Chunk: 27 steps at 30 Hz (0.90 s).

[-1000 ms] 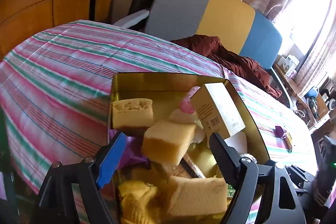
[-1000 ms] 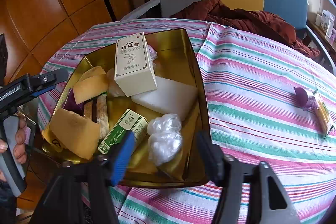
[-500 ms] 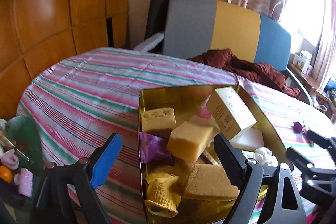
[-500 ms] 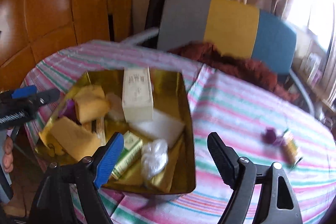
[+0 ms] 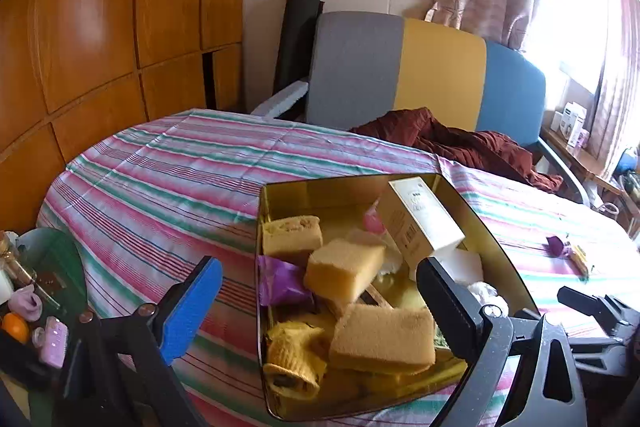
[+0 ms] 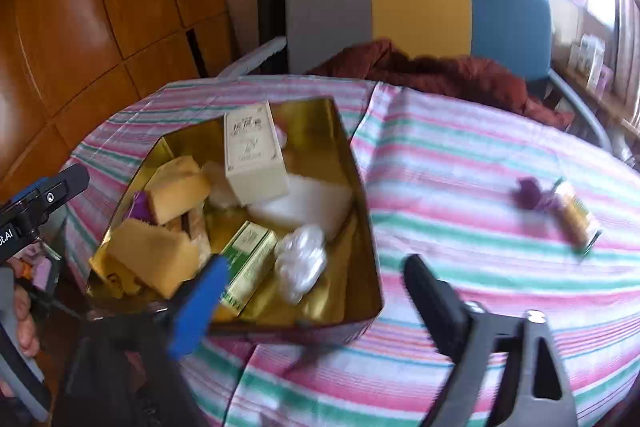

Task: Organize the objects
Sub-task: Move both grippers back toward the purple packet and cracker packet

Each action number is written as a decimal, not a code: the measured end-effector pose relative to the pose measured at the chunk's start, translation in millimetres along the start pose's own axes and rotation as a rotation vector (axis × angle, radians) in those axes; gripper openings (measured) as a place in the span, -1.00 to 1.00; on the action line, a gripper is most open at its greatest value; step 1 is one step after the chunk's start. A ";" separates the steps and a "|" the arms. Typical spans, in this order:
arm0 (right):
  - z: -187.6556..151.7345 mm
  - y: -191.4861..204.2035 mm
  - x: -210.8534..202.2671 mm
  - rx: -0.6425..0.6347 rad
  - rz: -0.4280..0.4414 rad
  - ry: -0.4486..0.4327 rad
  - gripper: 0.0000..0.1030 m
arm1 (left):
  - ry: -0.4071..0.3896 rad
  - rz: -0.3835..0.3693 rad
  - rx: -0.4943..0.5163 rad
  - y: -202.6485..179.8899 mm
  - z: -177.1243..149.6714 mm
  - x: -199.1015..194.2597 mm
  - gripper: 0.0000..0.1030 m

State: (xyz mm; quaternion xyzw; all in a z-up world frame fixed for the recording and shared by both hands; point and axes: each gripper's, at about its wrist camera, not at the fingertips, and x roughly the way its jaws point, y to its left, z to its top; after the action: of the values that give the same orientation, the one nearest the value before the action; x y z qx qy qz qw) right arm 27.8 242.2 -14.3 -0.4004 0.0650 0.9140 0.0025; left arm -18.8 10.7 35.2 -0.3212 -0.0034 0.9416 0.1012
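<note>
A gold tin (image 5: 352, 182) stands on the striped tablecloth (image 5: 168, 179), holding yellow sponges (image 5: 344, 267), a cream carton (image 5: 420, 219), a purple wrapper (image 5: 280, 279) and a yellow sock (image 5: 292, 359). My left gripper (image 5: 320, 303) hovers at the tin's near left side with its jaws opening. The tin's wall runs between the fingers, and no pad presses on it. My right gripper (image 6: 316, 307) is at the tin's (image 6: 308, 123) near edge, jaws opening wide, with nothing pinched. Beside it lie a green carton (image 6: 248, 263) and a white plastic wad (image 6: 300, 263).
A purple lump (image 6: 532, 195) and a small yellow packet (image 6: 576, 215) lie on the cloth to the right. A grey, yellow and blue chair (image 5: 400, 67) with a maroon cloth (image 5: 460, 139) stands behind. A green stand with trinkets (image 5: 40, 287) sits low left.
Both grippers' jaws have widened and drawn back and up from the tin. The tin now sits farther off in both views, and the left view has swung left.
</note>
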 end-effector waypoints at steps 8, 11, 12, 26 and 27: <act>-9.7 -8.1 -10.9 -0.016 -0.046 -0.029 1.00 | 0.015 0.005 0.020 -7.0 -4.5 -0.7 0.91; -9.3 -18.8 -11.2 -0.012 -0.074 -0.028 1.00 | 0.020 0.004 0.034 -9.5 -6.5 -1.3 0.91; -9.0 -22.8 -11.7 -0.010 -0.086 -0.026 1.00 | 0.023 0.004 0.040 -10.5 -6.9 -0.9 0.91; 12.6 -77.9 -31.2 -0.063 -0.233 -0.027 1.00 | 0.053 0.005 0.084 -21.2 -11.9 -0.3 0.93; 14.7 -81.9 -32.9 -0.066 -0.241 -0.031 1.00 | 0.055 0.004 0.086 -21.8 -12.4 -0.5 0.93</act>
State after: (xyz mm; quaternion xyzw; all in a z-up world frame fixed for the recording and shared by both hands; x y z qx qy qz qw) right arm 44.0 326.7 10.1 -0.3910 -0.0139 0.9148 0.1003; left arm -6.8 31.2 27.1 -0.3422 0.0404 0.9319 0.1129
